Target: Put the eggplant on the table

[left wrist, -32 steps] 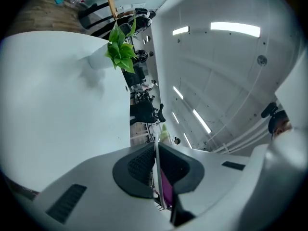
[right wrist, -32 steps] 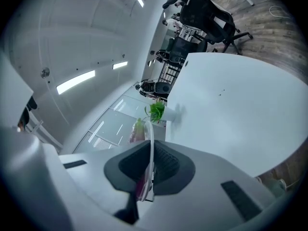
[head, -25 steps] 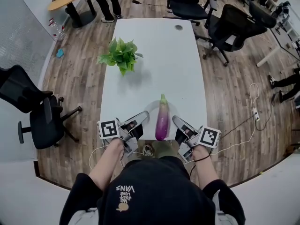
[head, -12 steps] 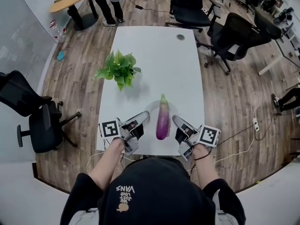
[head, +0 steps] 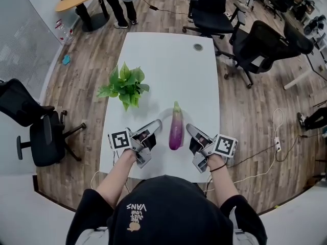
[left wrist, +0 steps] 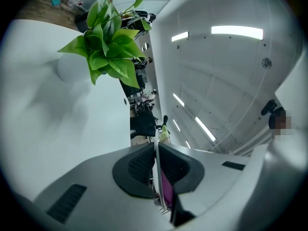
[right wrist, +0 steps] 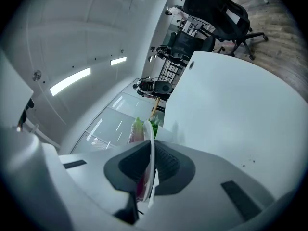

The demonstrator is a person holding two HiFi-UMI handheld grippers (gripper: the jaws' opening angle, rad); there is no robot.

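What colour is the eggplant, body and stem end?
Purple body, paler toward a green stem cap; the eggplant shows best in the head view.

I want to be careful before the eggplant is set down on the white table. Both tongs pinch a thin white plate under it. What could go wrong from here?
1. The left tongs and the right tongs hold the plate only by its thin rim, so it may slip or tilt.
2. The eggplant lies loose on the plate. A tilt could roll it off, perhaps over the near edge of the table.
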